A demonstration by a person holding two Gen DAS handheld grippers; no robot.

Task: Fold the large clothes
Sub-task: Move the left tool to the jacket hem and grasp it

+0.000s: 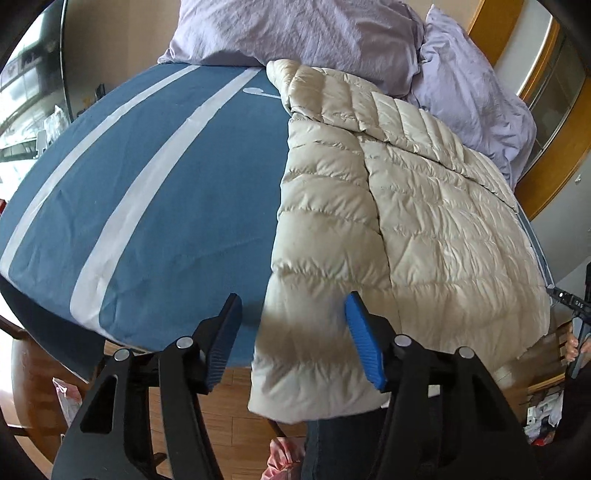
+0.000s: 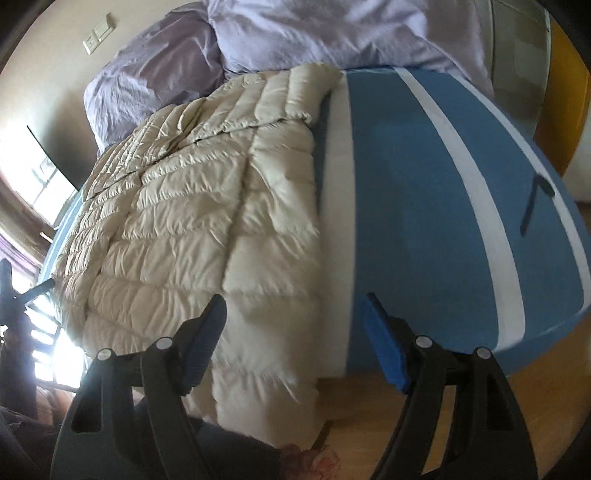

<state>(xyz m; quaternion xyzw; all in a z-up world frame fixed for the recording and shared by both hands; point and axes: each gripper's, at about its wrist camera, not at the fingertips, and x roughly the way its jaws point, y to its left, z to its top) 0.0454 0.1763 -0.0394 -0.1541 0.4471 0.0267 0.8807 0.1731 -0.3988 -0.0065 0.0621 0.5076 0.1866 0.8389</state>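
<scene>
Currently the cream down jacket (image 1: 388, 221) is lying folded on the bed (image 1: 166, 192), overhanging its near edge. Left gripper (image 1: 291, 332) and right gripper (image 2: 295, 332) are hovering spread, empty. Risk: slippery, puffy fabric sliding floorward.

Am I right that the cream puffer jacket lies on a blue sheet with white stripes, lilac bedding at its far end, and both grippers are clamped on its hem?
Not quite. Neither gripper is clamped: the left gripper and the right gripper both stand open with nothing pinched, as each wrist view shows. The puffer jacket, blue sheet and lilac bedding are as you say.
</scene>
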